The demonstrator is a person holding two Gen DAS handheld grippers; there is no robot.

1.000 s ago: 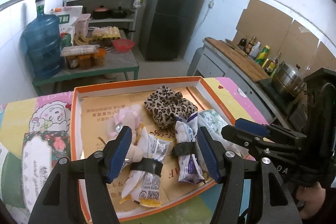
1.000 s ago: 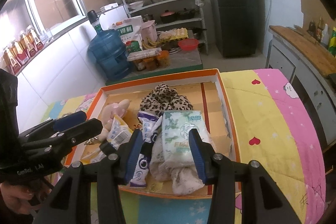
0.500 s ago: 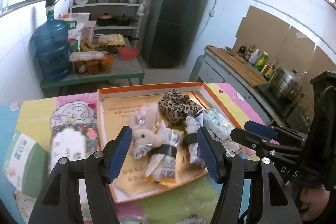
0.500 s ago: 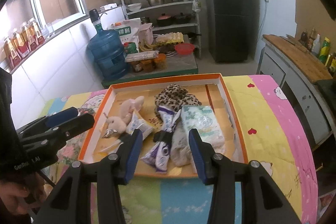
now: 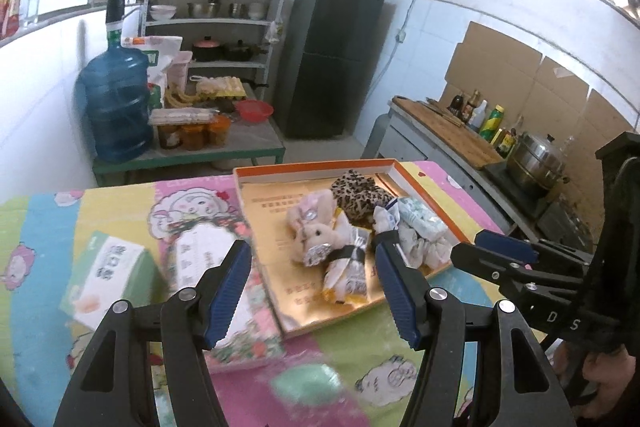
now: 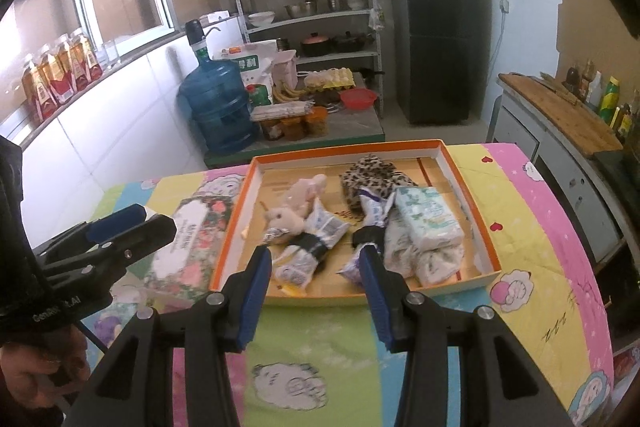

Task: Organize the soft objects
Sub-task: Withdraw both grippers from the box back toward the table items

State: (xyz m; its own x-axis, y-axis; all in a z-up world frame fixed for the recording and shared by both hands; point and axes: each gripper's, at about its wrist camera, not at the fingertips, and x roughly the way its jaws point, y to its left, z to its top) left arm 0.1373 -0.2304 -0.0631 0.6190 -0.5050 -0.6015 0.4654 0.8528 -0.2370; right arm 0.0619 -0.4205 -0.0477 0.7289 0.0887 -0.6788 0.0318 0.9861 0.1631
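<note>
An orange-rimmed shallow box sits on the colourful cloth. In it lie a pink plush toy, a leopard-print fabric piece, two banded snack packets, a pale green tissue pack and white cloth. My left gripper is open and empty, above the cloth near the box's front left. My right gripper is open and empty, just in front of the box.
A floral tissue box and a green-white carton lie left of the orange box. Behind the table stand a low green table with a water jug, shelves, a dark fridge and a counter at right.
Both grippers have pulled back and up from the box, still open. The left one has also shifted left, so the floral box and carton now show.
</note>
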